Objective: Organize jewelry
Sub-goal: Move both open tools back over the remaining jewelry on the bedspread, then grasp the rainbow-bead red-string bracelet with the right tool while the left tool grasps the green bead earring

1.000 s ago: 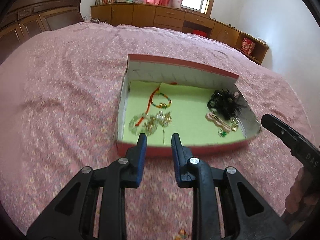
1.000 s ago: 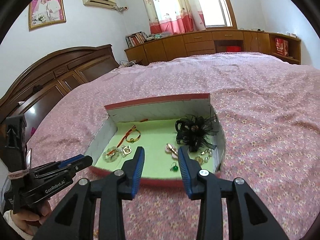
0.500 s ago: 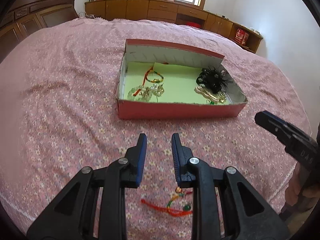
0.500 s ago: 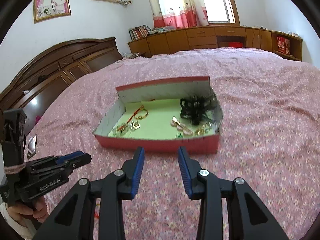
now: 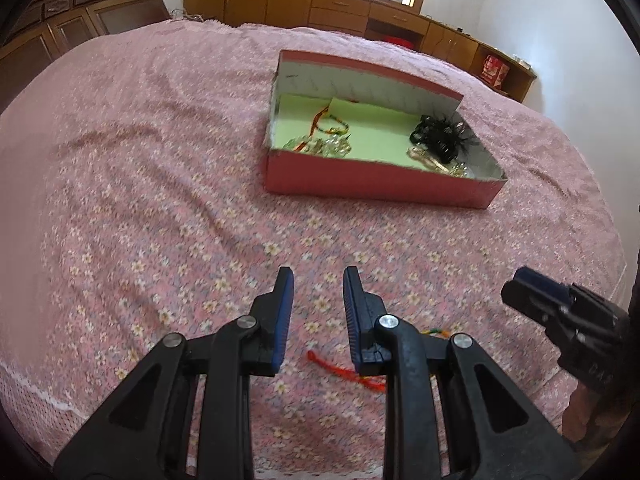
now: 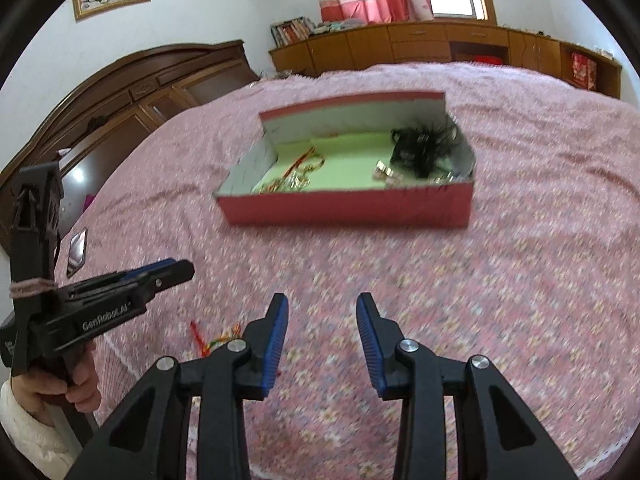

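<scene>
A red box [image 5: 380,184] lined in green sits on the pink floral bedspread. It holds a black feathered hairpiece [image 5: 444,140], a red-cord bracelet [image 5: 332,124], clear beaded pieces [image 5: 324,146] and gold clips [image 5: 432,162]. A loose red and multicoloured cord bracelet [image 5: 344,372] lies on the bedspread, partly hidden under my left gripper [image 5: 318,280]. That gripper is open with nothing in it, well short of the box. My right gripper [image 6: 322,304] is also open and holds nothing. It faces the box [image 6: 348,208], with the loose bracelet [image 6: 208,340] to its left.
Each gripper shows in the other's view: the right gripper [image 5: 560,312], and the left gripper [image 6: 132,284] held by a hand in a white sleeve. A phone [image 6: 76,252] lies at the bed's left edge. A dark headboard [image 6: 132,92] and wooden cabinets [image 6: 420,44] stand behind.
Both grippers have drawn back from the box toward the bed's near edge, so the box looks farther off. The loose cord bracelet has come into view under the left gripper.
</scene>
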`<state>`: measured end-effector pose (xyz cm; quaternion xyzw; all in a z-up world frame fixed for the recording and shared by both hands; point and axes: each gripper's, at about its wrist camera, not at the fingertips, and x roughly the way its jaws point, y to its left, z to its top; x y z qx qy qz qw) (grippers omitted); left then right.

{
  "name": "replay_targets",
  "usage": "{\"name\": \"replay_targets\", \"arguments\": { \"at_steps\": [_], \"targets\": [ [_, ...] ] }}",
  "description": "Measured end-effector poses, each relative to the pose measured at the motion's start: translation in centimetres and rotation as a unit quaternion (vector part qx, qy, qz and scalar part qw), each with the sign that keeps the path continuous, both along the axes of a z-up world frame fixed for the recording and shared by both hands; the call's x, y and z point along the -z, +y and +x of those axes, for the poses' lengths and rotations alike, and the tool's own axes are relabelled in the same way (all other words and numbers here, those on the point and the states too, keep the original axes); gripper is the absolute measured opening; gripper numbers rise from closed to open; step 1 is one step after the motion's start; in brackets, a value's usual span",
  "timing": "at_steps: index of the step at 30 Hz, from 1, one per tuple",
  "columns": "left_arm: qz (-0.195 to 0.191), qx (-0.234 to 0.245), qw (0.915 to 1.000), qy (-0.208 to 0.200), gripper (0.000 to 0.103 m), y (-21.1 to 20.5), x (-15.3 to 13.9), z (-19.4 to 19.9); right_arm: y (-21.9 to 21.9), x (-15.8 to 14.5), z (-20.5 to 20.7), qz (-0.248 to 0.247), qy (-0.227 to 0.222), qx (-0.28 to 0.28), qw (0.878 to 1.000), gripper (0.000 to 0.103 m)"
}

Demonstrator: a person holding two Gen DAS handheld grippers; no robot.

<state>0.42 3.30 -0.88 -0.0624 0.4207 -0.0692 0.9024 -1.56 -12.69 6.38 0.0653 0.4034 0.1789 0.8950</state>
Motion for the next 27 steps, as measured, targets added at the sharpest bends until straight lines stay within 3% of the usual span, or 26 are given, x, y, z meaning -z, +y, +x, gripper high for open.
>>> {"name": "replay_targets", "arguments": {
  "at_steps": [16, 19, 22, 23, 27],
  "targets": [
    [-0.011, -0.022, 0.9996, 0.012, 0.017, 1.7, 1.1, -0.5, 3.8, 3.2, -0.7, -0.011, 0.057, -0.069, 0.996, 0.037],
    [-0.013, -0.025, 0.9995, 0.013, 0.017, 1.9, 1.1, -0.5, 4.3, 3.6, -0.5, -0.019, 0.059, -0.073, 0.995, 0.031],
    [-0.015, -0.027, 0.9994, 0.015, 0.017, 2.0, 1.2, -0.6, 4.6, 4.0, -0.1, -0.011, 0.066, -0.08, 0.995, 0.018],
    [-0.015, -0.028, 0.9994, 0.014, 0.017, 2.0, 1.2, -0.6, 4.7, 4.1, -0.1, -0.01, 0.067, -0.081, 0.994, 0.009],
    [-0.012, -0.029, 0.9994, 0.014, 0.017, 2.0, 1.1, -0.7, 4.9, 3.6, -0.2, 0.002, 0.052, -0.092, 0.994, 0.006]
  ]
}}
